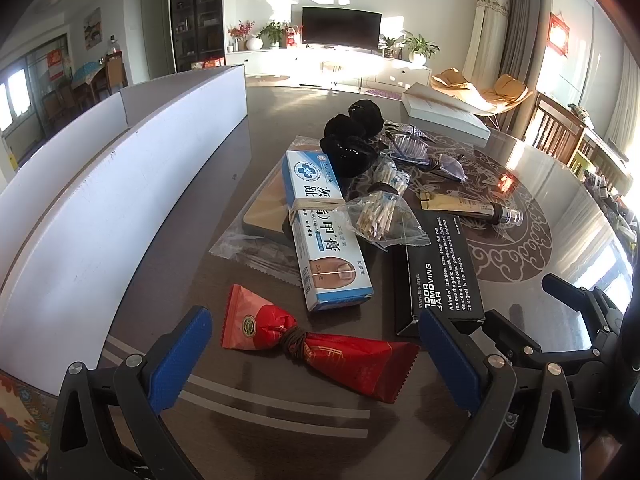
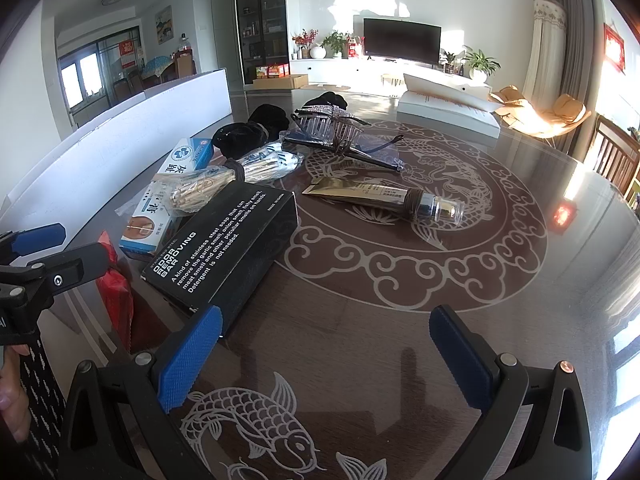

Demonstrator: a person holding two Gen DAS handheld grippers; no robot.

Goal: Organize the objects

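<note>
My left gripper [image 1: 316,332] stands open low over the table, with a red packet [image 1: 320,346] tied by a brown band lying between its blue fingertips. Beyond it lie a blue-and-white cream box [image 1: 320,232], a clear bag of sticks [image 1: 380,216], a black soap box [image 1: 438,276], a gold tube [image 1: 464,206], black cloth items [image 1: 352,136] and a hair clip [image 1: 412,146]. My right gripper [image 2: 324,336] is open over bare table beside the black soap box [image 2: 228,248]. The gold tube [image 2: 384,196] and hair clip [image 2: 332,128] lie farther ahead.
A long white box wall [image 1: 100,208] runs along the left of the table. A flat white box [image 1: 444,114] sits at the far side. The round glass-topped table [image 2: 440,280] has fish patterns. Chairs stand at the right; a hand [image 2: 12,392] holds the left gripper's handle.
</note>
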